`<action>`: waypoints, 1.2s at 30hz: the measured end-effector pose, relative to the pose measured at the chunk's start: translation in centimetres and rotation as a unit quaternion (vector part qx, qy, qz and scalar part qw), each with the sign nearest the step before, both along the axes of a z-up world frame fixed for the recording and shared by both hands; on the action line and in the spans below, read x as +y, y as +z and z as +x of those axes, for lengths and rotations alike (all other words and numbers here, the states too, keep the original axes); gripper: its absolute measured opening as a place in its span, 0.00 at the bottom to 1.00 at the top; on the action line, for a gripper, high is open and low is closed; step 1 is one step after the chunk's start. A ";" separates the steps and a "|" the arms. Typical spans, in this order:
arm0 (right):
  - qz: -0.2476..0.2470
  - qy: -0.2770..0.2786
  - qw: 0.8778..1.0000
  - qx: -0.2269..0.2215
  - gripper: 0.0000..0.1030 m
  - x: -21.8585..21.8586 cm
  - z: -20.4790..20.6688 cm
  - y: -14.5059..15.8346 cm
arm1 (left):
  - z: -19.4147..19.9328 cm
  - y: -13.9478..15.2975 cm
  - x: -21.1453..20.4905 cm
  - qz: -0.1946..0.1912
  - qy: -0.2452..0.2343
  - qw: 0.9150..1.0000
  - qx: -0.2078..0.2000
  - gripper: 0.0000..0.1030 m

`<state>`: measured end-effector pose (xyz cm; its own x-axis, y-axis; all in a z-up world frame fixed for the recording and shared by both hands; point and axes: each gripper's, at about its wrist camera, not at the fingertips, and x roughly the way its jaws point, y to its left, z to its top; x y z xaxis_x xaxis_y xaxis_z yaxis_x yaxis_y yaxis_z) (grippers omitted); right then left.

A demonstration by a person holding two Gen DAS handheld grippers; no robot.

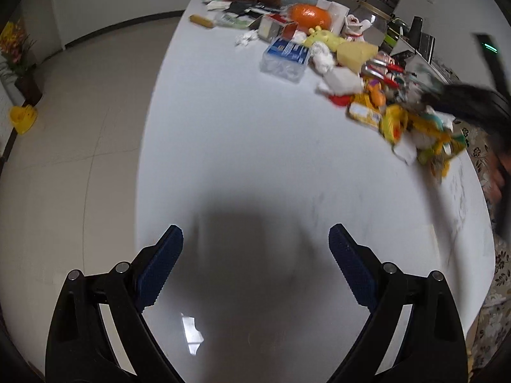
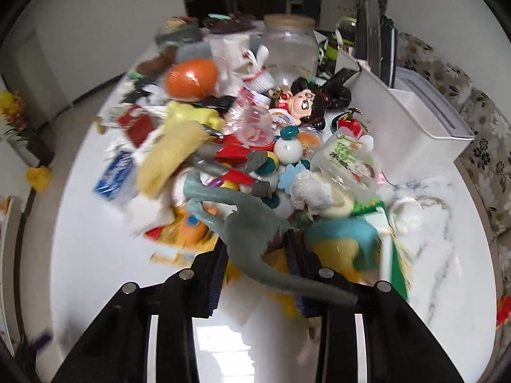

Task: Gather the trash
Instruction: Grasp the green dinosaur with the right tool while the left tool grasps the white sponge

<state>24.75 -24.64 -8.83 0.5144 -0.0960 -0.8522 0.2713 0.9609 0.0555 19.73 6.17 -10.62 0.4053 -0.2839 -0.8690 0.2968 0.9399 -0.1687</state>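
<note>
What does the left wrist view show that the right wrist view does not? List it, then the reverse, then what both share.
Only the left wrist view: the left hand-held gripper, open over bare white table, with nothing between its fingers. Only the right wrist view: the right hand-held gripper around a grey-green toy dinosaur, a clear jar, a white bin. Both: the orange ball, the blue-labelled box.

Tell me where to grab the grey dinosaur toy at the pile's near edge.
Grip the grey dinosaur toy across its torso, coming from above at the pile's near edge: the torso is its thickest part; the neck and tail taper thin. The right tool already straddles it there.
</note>
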 end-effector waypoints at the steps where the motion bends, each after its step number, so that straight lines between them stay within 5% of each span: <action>1: -0.002 0.002 1.000 -0.002 0.34 0.1 -0.7 0.4 | 1.2 -0.1 -0.8 -0.001 -0.004 1.000 -0.002 0.88; 3: 0.002 0.007 1.000 -0.015 0.17 0.8 -2.5 1.6 | 3.2 0.0 -2.4 -0.014 -0.016 1.000 -0.010 0.88; 7: 0.018 0.017 0.999 -0.036 0.15 2.2 -6.2 2.8 | 7.9 0.2 -6.9 -0.046 -0.039 0.998 -0.029 0.88; 10: 0.031 0.014 0.999 -0.042 0.00 2.7 -7.9 3.0 | 11.4 -0.2 -10.4 -0.066 -0.053 0.996 -0.023 0.88; 13: 0.049 0.010 0.998 -0.034 0.00 2.9 -9.7 2.4 | 13.9 -1.0 -13.6 -0.044 -0.074 0.996 -0.025 0.88; 14: 0.042 0.005 0.999 -0.029 0.01 2.9 -10.3 2.0 | 14.4 -1.2 -14.5 -0.030 -0.077 0.996 -0.028 0.88; 17: 0.047 0.002 0.999 -0.024 0.35 2.6 -11.3 0.9 | 15.5 -1.5 -15.6 -0.013 -0.084 0.996 -0.036 0.85; 19: 0.048 0.008 0.999 -0.023 0.38 2.7 -12.0 0.4 | 15.7 -1.8 -15.8 -0.007 -0.097 0.995 -0.034 0.60; 21: 0.044 0.019 0.999 -0.009 0.51 3.1 -12.4 -0.3 | 15.8 -1.9 -15.6 -0.018 -0.108 0.994 -0.024 0.48; 29: 0.040 0.070 0.997 0.002 0.62 5.6 -13.0 -2.2 | 12.1 0.2 -10.9 -0.103 -0.123 0.987 -0.001 0.47; 35: -0.035 0.172 0.982 0.065 0.62 9.2 -11.4 -6.1 | 7.0 0.5 -5.8 -0.138 -0.133 0.981 0.024 0.47; 36: -0.042 0.181 0.980 0.072 0.52 9.5 -11.1 -6.6 | 6.0 0.4 -4.6 -0.144 -0.129 0.981 0.030 0.47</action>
<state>13.62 -15.10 -15.44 0.4034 -0.0028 -0.9150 -0.0886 0.9952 -0.0421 25.70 1.57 -10.27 0.2392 -0.6076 -0.7573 0.4998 0.7458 -0.4405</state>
